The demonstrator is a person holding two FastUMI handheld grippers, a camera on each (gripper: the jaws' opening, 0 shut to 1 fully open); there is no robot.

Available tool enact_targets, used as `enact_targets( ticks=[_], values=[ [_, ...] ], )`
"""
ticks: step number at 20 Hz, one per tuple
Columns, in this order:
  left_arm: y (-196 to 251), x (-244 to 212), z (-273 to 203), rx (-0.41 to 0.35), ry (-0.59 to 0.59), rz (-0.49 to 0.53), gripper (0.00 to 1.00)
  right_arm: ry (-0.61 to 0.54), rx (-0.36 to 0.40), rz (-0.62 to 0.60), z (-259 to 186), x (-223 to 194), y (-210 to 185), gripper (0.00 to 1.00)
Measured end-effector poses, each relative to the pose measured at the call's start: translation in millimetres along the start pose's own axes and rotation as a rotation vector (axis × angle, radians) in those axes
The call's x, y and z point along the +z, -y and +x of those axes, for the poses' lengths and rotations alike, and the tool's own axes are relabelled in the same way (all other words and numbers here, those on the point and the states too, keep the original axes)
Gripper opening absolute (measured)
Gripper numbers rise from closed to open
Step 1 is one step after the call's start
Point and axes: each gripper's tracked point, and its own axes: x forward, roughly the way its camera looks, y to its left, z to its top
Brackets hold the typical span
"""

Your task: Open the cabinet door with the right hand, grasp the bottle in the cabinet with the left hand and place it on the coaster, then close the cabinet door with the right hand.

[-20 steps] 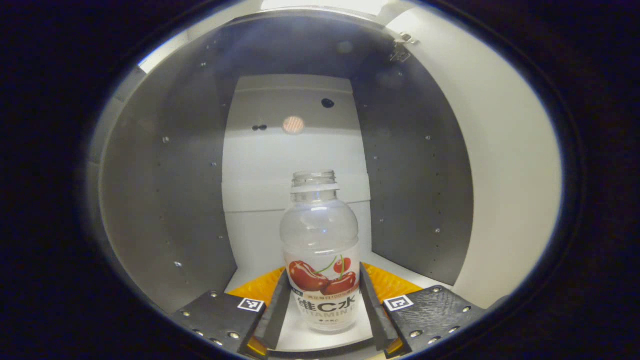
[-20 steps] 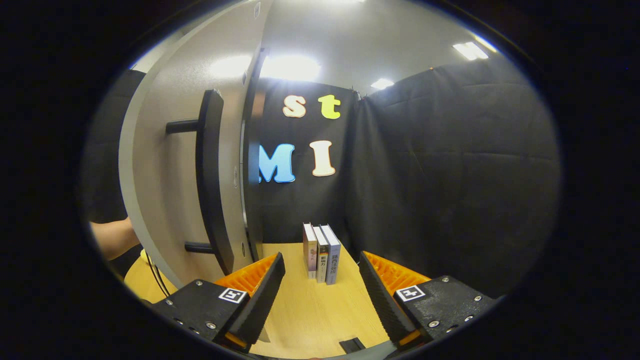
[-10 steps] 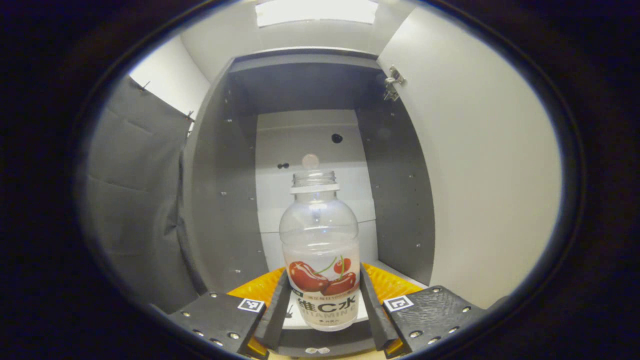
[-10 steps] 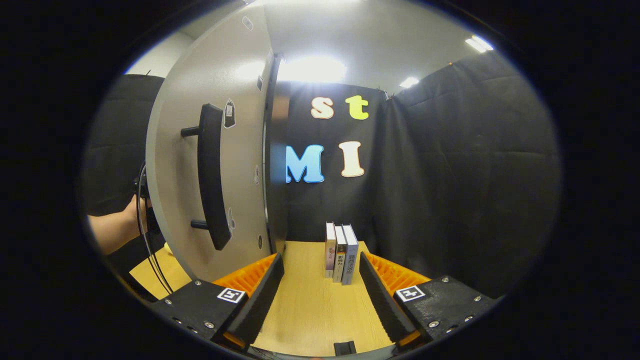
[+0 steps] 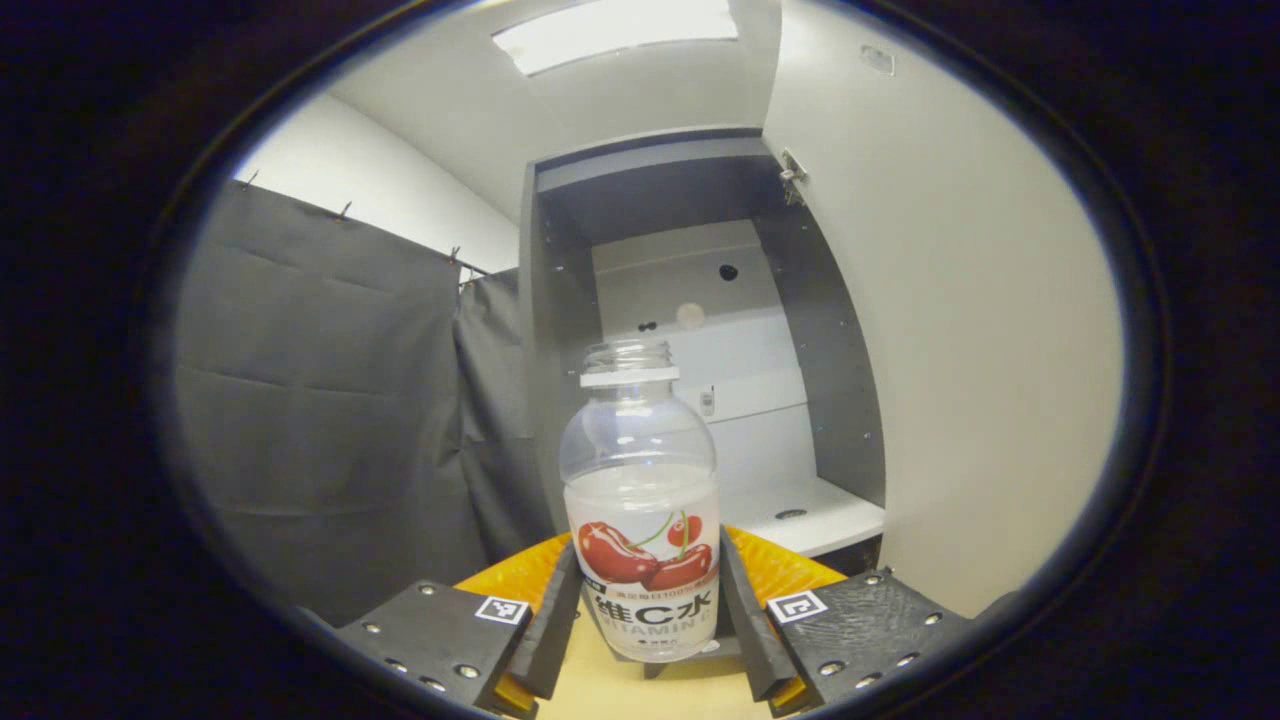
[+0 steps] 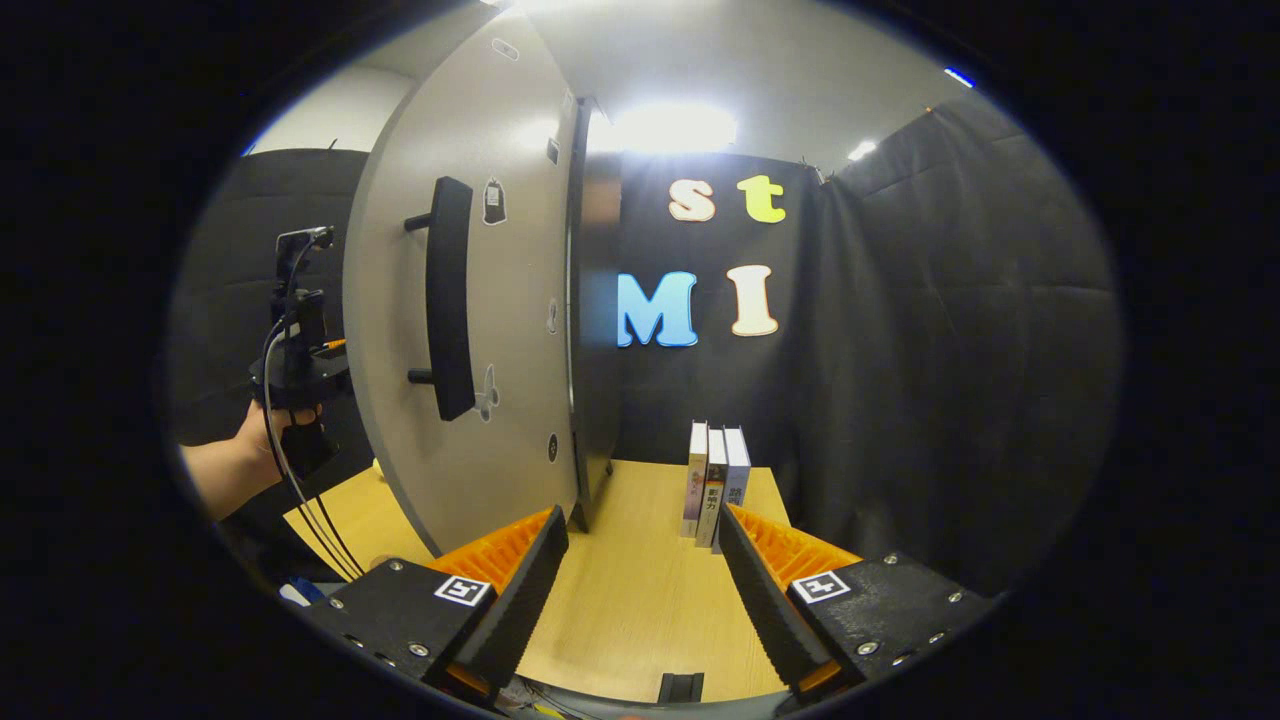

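Note:
A clear capless bottle [image 5: 641, 500] with a cherry label is held upright in the left gripper view, and my left gripper [image 5: 647, 600] is shut on its lower body. Behind it stands the open cabinet [image 5: 700, 330], grey inside with a white shelf [image 5: 800, 515]. The cabinet door [image 5: 950, 330] swings out at the right. In the right gripper view my right gripper [image 6: 640, 570] is open with nothing between its fingers, above the wooden table [image 6: 640, 590]. The door's outer face [image 6: 490, 300] with its dark bar handle [image 6: 448, 298] stands to the left. Beyond the door's edge, a hand holds the left gripper [image 6: 295, 350].
Three books [image 6: 715, 480] stand upright on the table near the back cloth wall, just right of the cabinet. Cables [image 6: 300, 490] hang from the far gripper. Grey cloth [image 5: 330, 400] hangs left of the cabinet.
My left gripper has pulled back out of the cabinet with the bottle in it; the cabinet now stands farther off. My right gripper has backed away from the door, which looks smaller.

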Motion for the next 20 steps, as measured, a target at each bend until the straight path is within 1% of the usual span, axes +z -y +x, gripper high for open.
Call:
enact_targets(
  ticks=[1,3,5,6,9,10,12,13,15,17,20],
  values=[
    [-5.5,-4.9,-7.1,0.020,-0.010,0.004,0.71,-0.005,0.013,-0.003,1.9,-4.6,-1.6,0.93],
    [-19.8,-14.5,-17.4,0.069,-0.016,0.008,0.71,-0.005,0.016,-0.009,9.1,-11.8,-1.7,0.94],
    [-32.5,-29.2,-33.2,0.109,-0.013,0.003,0.67,-0.008,-0.002,-0.006,18.0,-25.4,0.0,0.94],
    [-40.5,-43.3,-43.6,0.127,-0.017,0.005,0.71,-0.019,-0.019,-0.007,23.8,-34.5,2.4,0.94],
    [-56.6,-96.0,-70.2,0.167,-0.046,0.015,0.71,-0.094,-0.043,0.030,40.3,-69.3,-0.4,0.94],
    [-57.6,-113.3,-81.6,0.171,-0.045,0.014,0.71,-0.117,-0.060,0.058,42.7,-81.5,-0.5,0.94],
    [-52.2,-159.8,-96.6,0.165,-0.085,0.019,0.71,-0.142,-0.089,0.097,49.6,-101.4,-3.1,0.94],
    [-50.1,-184.4,-102.4,0.163,-0.106,0.010,0.71,-0.163,-0.089,0.094,54.7,-115.7,-9.2,0.94],
    [-50.2,-225.9,-117.9,0.179,-0.151,-0.019,0.71,-0.239,-0.069,0.036,59.1,-150.2,-19.8,0.93],
    [-55.6,-250.9,-131.6,0.207,-0.134,-0.027,0.72,-0.288,-0.058,-0.025,53.4,-174.8,-26.7,0.94],
    [-49.6,-298.8,-144.9,0.198,-0.152,-0.032,0.71,-0.359,-0.046,-0.049,43.0,-210.3,-34.7,0.94]
  ],
)
